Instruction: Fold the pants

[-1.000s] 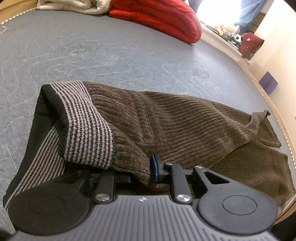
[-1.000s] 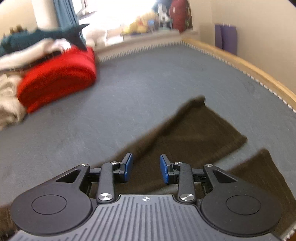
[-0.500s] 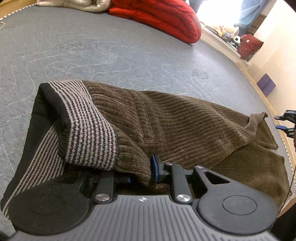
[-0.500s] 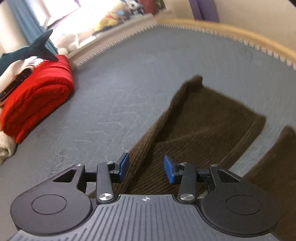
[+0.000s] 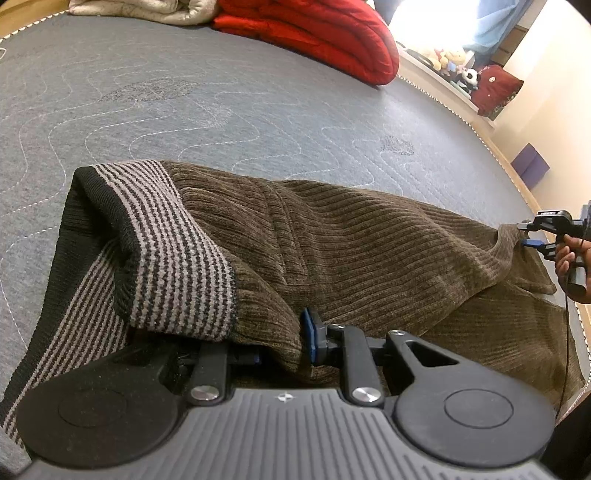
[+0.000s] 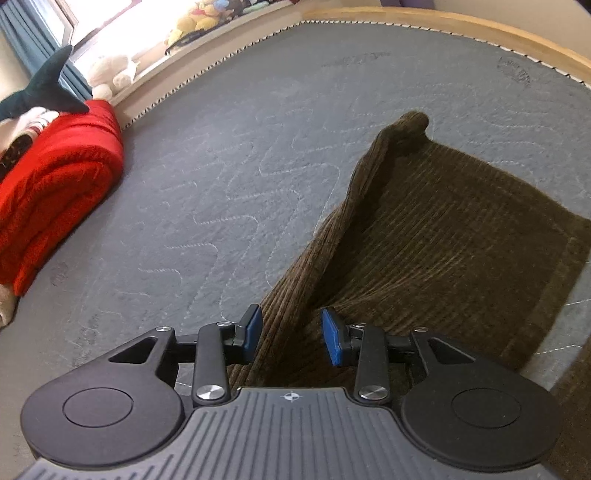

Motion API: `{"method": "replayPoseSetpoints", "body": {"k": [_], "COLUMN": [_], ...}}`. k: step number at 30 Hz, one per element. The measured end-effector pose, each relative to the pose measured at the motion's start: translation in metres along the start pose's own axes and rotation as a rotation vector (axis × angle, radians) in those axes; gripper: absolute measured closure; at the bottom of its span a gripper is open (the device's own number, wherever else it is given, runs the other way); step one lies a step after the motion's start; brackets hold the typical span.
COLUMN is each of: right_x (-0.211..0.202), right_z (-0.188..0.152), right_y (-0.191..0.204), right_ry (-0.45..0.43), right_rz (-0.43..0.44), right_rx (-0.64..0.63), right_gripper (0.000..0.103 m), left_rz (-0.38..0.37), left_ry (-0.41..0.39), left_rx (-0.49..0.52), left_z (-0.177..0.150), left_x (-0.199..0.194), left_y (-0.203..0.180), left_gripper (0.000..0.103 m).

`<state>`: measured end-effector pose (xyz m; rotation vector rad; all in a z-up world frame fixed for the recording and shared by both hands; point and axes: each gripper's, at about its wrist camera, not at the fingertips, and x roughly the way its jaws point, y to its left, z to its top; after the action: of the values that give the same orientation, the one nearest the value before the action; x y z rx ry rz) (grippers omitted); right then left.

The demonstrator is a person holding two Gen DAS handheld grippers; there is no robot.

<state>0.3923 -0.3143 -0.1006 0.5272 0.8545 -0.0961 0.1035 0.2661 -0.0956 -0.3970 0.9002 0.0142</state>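
Ok, brown corduroy pants [image 5: 369,251] lie flat on the grey quilted mattress [image 5: 184,103], striped waistband [image 5: 173,251] end nearest the left cam. Left gripper [image 5: 282,341] clamped narrow on a bunch of fabric just below the waistband. Right gripper [image 6: 290,334] over the leg's folded edge w/ jaws closing, cloth ridge between the pads, not pinched yet. Red blanket [image 5: 317,33] at far edge, well apart.

- Bed [image 5: 229,107]: grey quilted mattress surface with wavy stitching, wooden frame along the edge.
- Brown corduroy pants [image 5: 369,251] lie spread on it, striped waistband [image 5: 173,251] bunched at one end.
- Folded red blanket [image 5: 317,33] and beige blanket [image 5: 147,7] rest at the far edge.
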Motion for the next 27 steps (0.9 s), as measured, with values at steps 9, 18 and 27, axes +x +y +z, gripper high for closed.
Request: {"method": "replayPoseSetpoints", "body": {"k": [9,18,27], "right_x": [-0.005,-0.098,-0.227], "right_z": [0.001,0.002,-0.078], "right_y": [0.009,0.007,-0.047], "right_ry": [-0.009,-0.114,-0.17], "right_rz": [-0.017,-0.015,-0.037], "right_rx": [-0.045,-0.056,-0.005], "right_gripper": [0.1,0.101,0.101], "left_rz": [-0.002,-0.006,0.015], "left_ry": [-0.021,-0.128,-0.223], "left_rx": [-0.007,-0.01,-0.116], "left_z": [0.0,0.005,0.005], "left_x": [-0.005,-0.031,-0.085], "left_y": [0.002,0.0,0.015], "left_gripper": [0.082,0.093,0.095]}}
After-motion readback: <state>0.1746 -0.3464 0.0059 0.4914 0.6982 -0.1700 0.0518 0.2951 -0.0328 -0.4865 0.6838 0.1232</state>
